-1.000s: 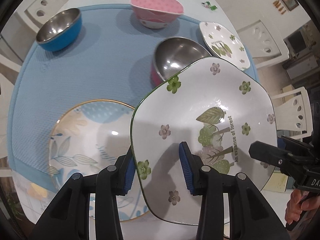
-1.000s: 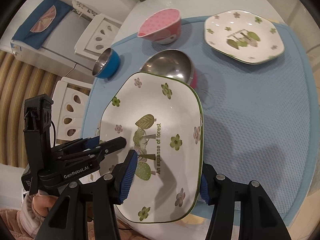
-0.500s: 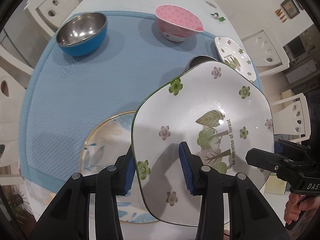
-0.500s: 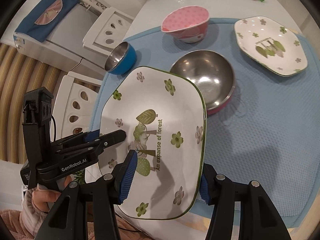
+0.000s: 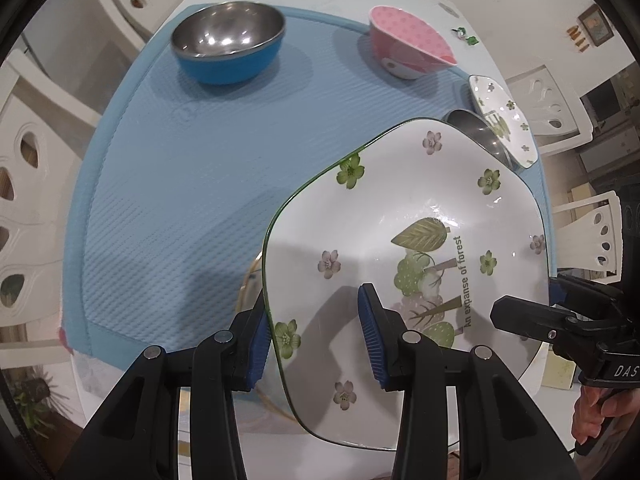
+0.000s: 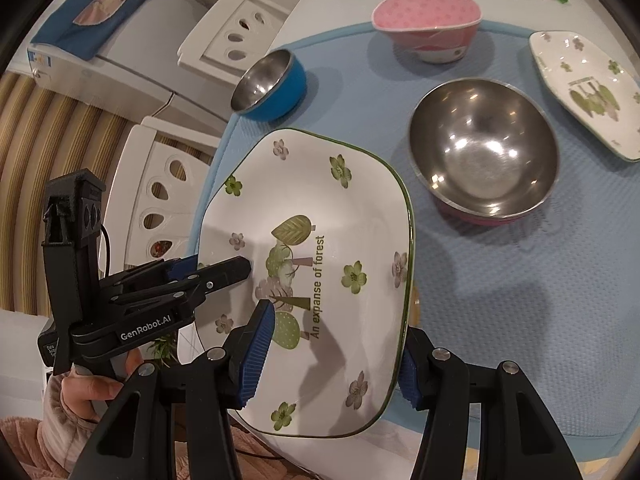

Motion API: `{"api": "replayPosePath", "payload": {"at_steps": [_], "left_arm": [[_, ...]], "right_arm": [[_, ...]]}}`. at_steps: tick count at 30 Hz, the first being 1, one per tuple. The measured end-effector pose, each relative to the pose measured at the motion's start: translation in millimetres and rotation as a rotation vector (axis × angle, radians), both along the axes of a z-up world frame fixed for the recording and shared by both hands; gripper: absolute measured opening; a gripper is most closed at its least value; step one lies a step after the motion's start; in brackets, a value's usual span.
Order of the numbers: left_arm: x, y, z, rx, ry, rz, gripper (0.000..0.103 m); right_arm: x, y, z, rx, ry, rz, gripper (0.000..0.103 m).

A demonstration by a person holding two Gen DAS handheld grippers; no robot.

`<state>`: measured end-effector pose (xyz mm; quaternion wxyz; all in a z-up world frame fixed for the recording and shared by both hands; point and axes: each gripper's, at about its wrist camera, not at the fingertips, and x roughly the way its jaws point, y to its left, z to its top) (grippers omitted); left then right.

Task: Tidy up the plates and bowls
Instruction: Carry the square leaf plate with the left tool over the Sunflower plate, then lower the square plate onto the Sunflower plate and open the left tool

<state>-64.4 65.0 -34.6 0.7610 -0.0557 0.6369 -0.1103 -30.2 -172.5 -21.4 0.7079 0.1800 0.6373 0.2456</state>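
Two black plastic grippers are seen, each with ribbed blue pads on its fingers and silver screws set along the finger links. The left gripper is marked "GenRobot.AI" in white on its side, with a boxy black block and a thin black cable behind. The right gripper bears white letters "DAS". A pink fuzzy sleeve is worn

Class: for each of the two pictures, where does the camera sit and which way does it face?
Left wrist: on the left gripper, looking steeply down at the held floral plate; the right gripper and fingers show.
Right wrist: on the right gripper, facing down over the plate; the left gripper and hand show.
Shared: plate, blue bowl, pink bowl.
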Motion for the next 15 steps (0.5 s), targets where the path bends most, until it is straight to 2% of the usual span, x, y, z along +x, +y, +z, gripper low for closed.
{"api": "replayPosePath", "payload": {"at_steps": [15], "left_arm": [[-3.2,16.6,-31.3,0.024,0.075,-0.036,0.037]], "right_arm": [[-15.7,20.3,-44.9,-0.028,0.106,0.016,0.054]]}}
